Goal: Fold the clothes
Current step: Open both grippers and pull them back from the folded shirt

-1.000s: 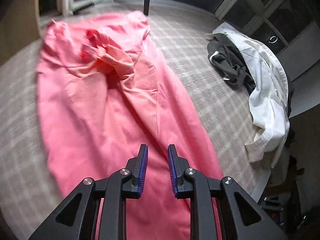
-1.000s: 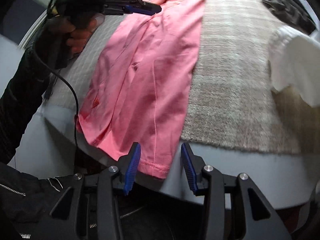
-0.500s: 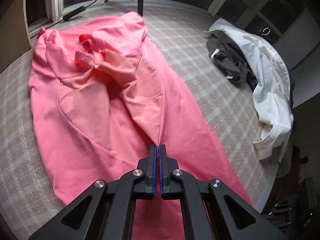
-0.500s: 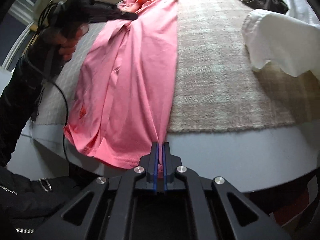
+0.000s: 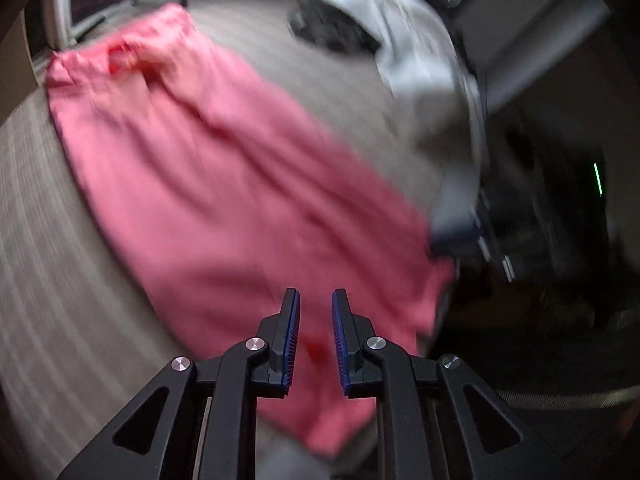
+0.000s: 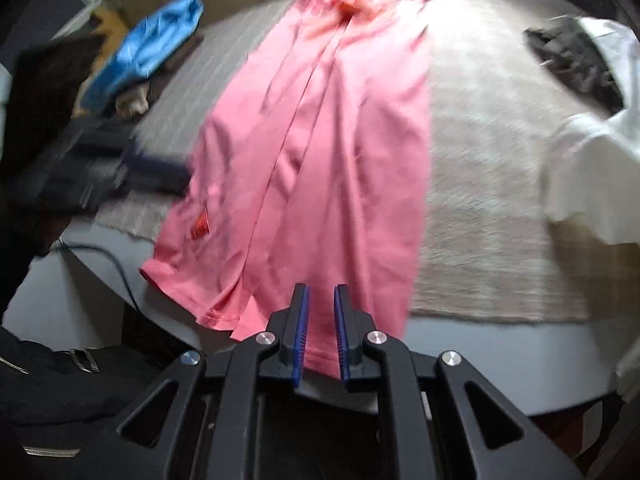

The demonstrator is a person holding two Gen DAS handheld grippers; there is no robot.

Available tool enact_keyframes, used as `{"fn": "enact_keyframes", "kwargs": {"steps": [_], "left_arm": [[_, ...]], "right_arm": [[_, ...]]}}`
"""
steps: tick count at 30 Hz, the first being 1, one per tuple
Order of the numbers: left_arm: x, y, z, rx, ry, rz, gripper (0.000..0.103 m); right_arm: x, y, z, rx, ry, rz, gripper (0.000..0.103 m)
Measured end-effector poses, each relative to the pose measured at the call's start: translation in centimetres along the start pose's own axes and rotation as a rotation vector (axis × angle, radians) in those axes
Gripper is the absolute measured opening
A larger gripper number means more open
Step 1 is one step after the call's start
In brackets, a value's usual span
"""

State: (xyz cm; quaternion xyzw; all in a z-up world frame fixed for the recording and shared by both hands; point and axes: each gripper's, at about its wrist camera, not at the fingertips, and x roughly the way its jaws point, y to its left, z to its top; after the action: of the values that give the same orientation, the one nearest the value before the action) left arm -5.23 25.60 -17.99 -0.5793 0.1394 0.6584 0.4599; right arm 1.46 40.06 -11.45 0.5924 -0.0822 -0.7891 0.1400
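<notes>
A long pink garment lies lengthwise on the beige checked cloth, and its near hem hangs over the table's front edge. My right gripper hovers over that hem. Its jaws are opening, and the pink cloth between the blue pads is not pinched. The left wrist view is blurred. There my left gripper is over the pink garment near its lower end, jaws also opening, with cloth behind the gap. Each gripper shows as a dark blur in the other's view: left gripper, right gripper.
A white garment and a dark one lie heaped at the right of the table. A blue garment and other dark things sit at the far left. The white table edge runs along the front. A dark sleeve is at lower left.
Both grippers were shut on the pink cloth half a second ago and now stand parted. The left gripper has swept down the garment toward its near end. The right gripper shifted slightly.
</notes>
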Motion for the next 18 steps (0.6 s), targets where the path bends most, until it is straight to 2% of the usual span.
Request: {"fn": "enact_keyframes", "kwargs": {"steps": [2,4,6,9,12,13,15,18], "left_arm": [[1.5,-0.6,-1.8,-0.024,0.05,-0.064,0.016],[1.9,-1.1,-2.4,-0.023,0.07,-0.06,0.015],[0.5,-1.1,-1.5,-0.016,0.015,-0.051,0.015],[-1.7,-0.8,0.7,0.001,-0.071,-0.013,0.015],[-3.5,0.7,4.6,0.029,-0.157,0.097,0.015],[-4.0,1.7,6.3,0.022,-0.185,0.132,0.015],[-4.7,3.9,9.9,0.001,-0.234,0.196,0.018],[-5.3,8.3,16.1,-0.046,-0.284,0.301,0.021]], "right_arm": [[0.3,0.4,0.0,-0.016,0.039,0.038,0.014],[-0.2,0.7,0.7,-0.028,0.079,0.104,0.013],[-2.6,0.6,2.4,-0.058,0.031,0.087,0.013],[-7.0,-0.8,6.9,-0.102,-0.069,-0.017,0.013],[-10.7,-3.7,13.6,-0.128,-0.187,-0.089,0.014],[-10.9,-4.7,15.7,-0.137,-0.22,-0.117,0.017],[-10.2,-7.1,20.2,-0.135,-0.272,-0.185,0.027],[-7.4,-11.1,26.6,-0.094,-0.274,-0.186,0.027]]}}
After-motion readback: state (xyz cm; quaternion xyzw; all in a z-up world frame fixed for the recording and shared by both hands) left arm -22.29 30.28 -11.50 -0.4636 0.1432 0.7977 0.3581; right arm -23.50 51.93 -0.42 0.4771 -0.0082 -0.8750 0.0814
